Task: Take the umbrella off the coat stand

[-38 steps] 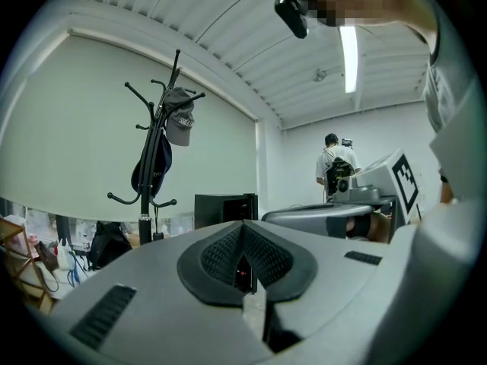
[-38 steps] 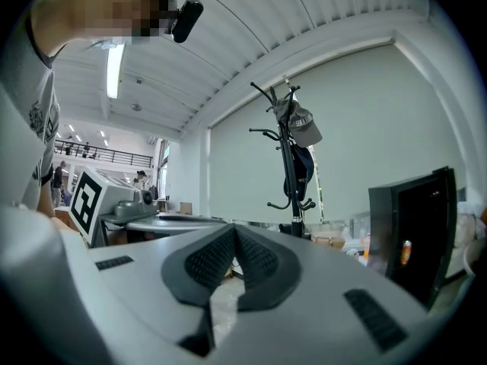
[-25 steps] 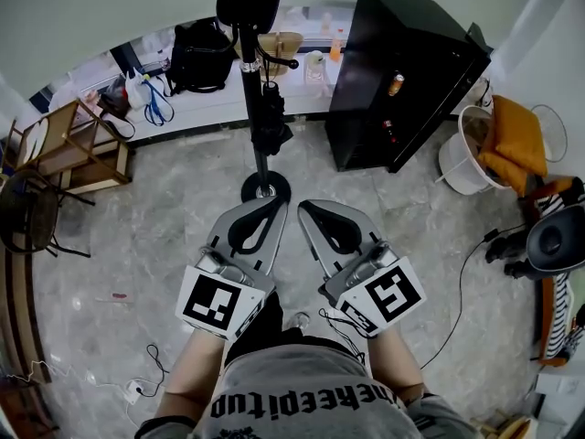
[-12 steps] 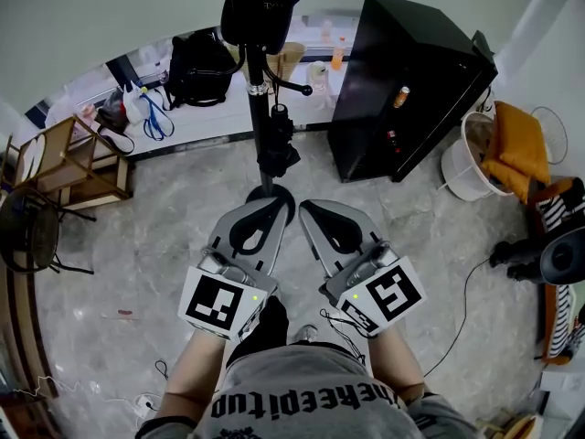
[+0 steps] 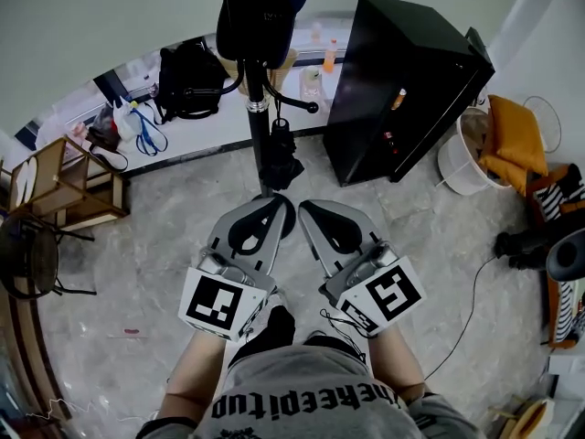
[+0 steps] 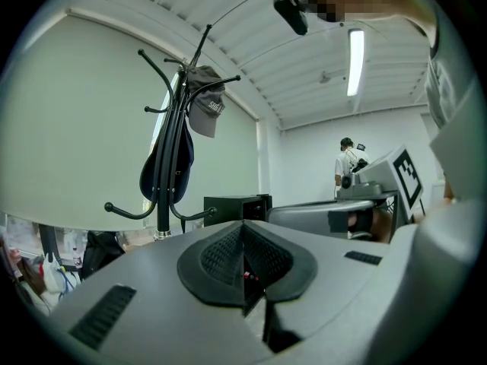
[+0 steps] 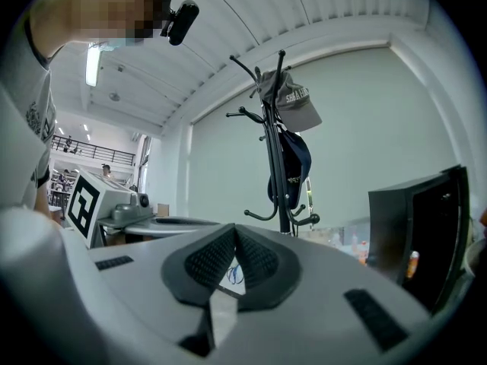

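Note:
In the head view a black coat stand (image 5: 259,108) rises just ahead of me, with a dark cap (image 5: 260,12) on its top. A folded black umbrella (image 5: 279,158) hangs from a low hook beside the pole, above the floor. My left gripper (image 5: 277,205) and right gripper (image 5: 307,208) are held side by side, pointing level at the stand's foot, short of the umbrella. Both are shut and hold nothing. In the left gripper view the stand (image 6: 169,158) carries a grey cap (image 6: 205,101); the umbrella is hidden behind the jaws there.
A black cabinet (image 5: 402,80) stands right of the stand. A white bucket with orange cloth (image 5: 475,154) sits further right. On the left is a wooden rack (image 5: 64,176), and a black bag (image 5: 187,67) lies on the back ledge. A cable (image 5: 466,291) trails across the marble floor.
Both grippers have moved forward toward the coat stand, still shut. The stand's round base, earlier visible ahead of the tips, is now hidden behind them.

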`<state>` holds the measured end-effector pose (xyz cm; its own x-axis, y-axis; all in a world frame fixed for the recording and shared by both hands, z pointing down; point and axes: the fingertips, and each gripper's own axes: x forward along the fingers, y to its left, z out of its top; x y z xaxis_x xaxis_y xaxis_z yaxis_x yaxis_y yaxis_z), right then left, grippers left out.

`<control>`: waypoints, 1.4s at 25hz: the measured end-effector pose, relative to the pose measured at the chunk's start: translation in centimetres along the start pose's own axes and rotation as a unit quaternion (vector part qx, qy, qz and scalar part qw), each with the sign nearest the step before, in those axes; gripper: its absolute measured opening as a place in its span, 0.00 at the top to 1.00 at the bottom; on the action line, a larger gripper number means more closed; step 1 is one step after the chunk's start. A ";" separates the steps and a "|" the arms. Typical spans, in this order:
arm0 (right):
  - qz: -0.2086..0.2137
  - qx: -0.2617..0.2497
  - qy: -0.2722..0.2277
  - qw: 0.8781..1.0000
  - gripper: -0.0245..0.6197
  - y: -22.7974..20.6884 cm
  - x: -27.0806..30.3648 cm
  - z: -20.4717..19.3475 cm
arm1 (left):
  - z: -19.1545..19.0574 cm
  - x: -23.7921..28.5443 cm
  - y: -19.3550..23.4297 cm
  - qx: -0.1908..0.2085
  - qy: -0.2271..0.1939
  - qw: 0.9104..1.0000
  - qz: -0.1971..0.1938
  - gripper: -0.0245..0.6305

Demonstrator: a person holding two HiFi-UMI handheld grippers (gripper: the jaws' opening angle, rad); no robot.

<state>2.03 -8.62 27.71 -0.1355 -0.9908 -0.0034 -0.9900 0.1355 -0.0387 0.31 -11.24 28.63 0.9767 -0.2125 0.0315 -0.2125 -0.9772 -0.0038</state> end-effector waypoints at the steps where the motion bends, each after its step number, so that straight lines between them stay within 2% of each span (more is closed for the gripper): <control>1: -0.004 0.002 0.000 1.000 0.95 -0.1 0.3 -0.1 | -0.1 0.1 0.4 -0.002 -0.001 1.000 -0.003 0.94; 7: -0.019 0.003 0.001 1.000 0.95 -0.6 2.0 -0.5 | -1.0 1.0 2.3 0.000 0.008 1.000 -0.016 0.94; 16: -0.026 0.003 0.003 1.000 0.94 -2.0 3.2 -0.7 | -1.6 2.1 3.6 0.005 0.015 1.000 -0.009 0.94; 24: 0.011 -0.005 0.007 1.000 0.94 -3.9 4.4 -0.4 | -1.4 3.7 4.5 -0.002 0.007 1.000 0.028 0.94; 35: 0.090 -0.007 0.018 0.996 0.94 -7.1 5.2 -0.1 | -1.3 7.3 4.1 -0.024 0.015 0.995 0.092 0.94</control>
<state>8.38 -14.70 28.03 -0.3125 -0.9496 0.0262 -0.9498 0.3118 -0.0264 6.48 -16.81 30.10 0.9196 -0.3875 0.0647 -0.3902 -0.9200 0.0359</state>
